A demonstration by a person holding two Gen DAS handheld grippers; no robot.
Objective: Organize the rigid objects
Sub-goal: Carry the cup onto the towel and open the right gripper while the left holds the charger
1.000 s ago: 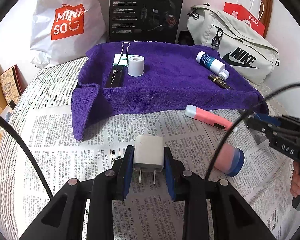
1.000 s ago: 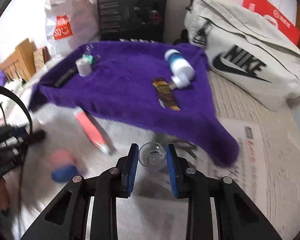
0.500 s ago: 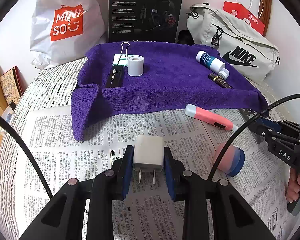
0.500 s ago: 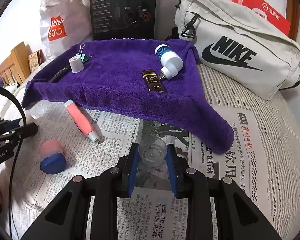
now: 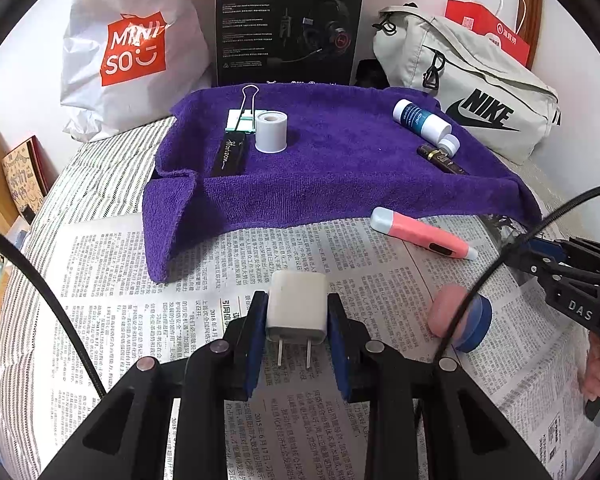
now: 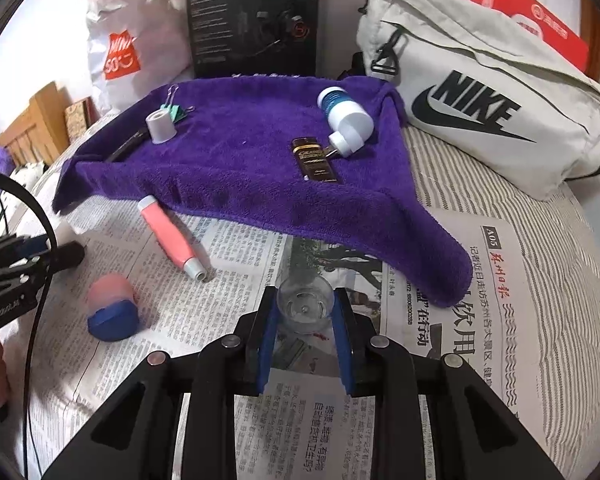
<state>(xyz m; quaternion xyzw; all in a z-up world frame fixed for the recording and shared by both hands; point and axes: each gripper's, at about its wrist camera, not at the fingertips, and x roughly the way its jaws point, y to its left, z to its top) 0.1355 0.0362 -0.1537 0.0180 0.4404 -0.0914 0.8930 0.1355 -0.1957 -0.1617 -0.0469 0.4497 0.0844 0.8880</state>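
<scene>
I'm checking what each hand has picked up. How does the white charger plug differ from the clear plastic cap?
The white charger plug is opaque and boxy with two metal prongs pointing back toward the camera; the clear plastic cap is see-through and round, its open side facing the camera. The plug sits in the left tool, the cap in the right tool. Both are small, gripped between blue pads and held above the newspaper.

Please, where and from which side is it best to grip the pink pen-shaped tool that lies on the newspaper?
Probably the pink barrel at mid-length of the pink pen-shaped tool, coming from above with the jaws across its width. It lies flat on the newspaper, long and slim, with free paper on both long sides; the tapered white tip would likely slip.
</scene>
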